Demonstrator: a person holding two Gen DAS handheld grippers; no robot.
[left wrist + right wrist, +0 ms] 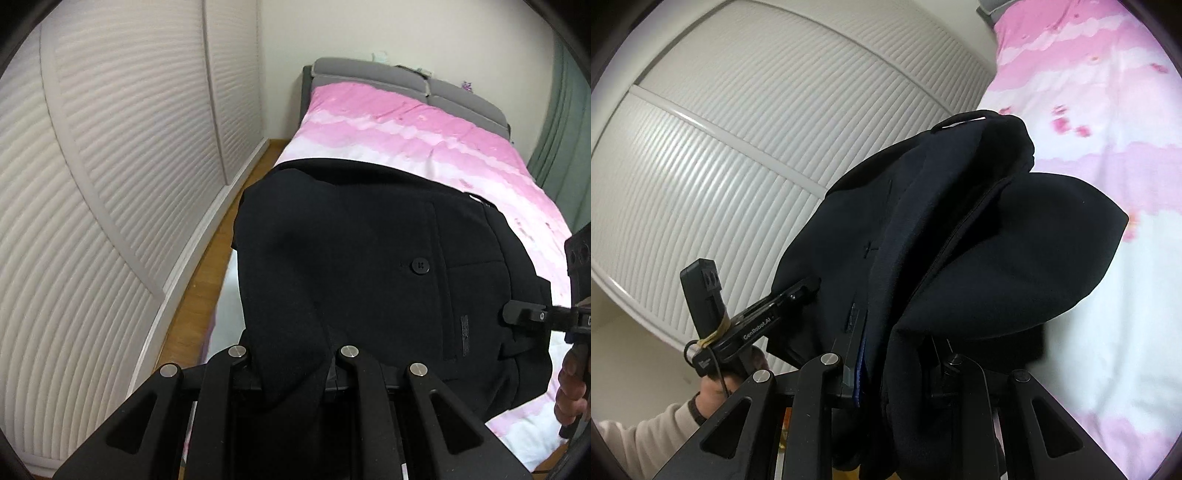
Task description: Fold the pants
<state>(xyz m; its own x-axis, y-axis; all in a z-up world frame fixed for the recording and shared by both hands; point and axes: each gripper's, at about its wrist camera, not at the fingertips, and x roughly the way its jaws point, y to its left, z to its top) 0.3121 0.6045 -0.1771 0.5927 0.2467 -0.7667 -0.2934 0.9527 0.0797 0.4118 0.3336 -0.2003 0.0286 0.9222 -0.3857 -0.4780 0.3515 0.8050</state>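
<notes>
The pants are black and hang bunched in the air above the bed, held up at two points. Several layers lie over one another, so some doubling seems already made, but I judge the fold unfinished: nothing is laid flat yet, and the cloth bulges and droops rather than lying in a neat stack. A back pocket with its button faces the left wrist camera, near centre. Still to do, most likely: lower the pants onto the bed, smooth them, and make the last fold.

The left hand-held gripper is closed on a thick pinch of the pants at 6 o'clock in its own view; cloth fills the gap between the fingers and spills down over them. It shows also in the right wrist view at about 8 o'clock, its tip buried in the cloth.

The right hand-held gripper is likewise clamped on a wad of the pants, at 6 o'clock in its view, the layers draped over it. From the left wrist camera it reaches in at 3 o'clock, touching the pants' edge.
</notes>
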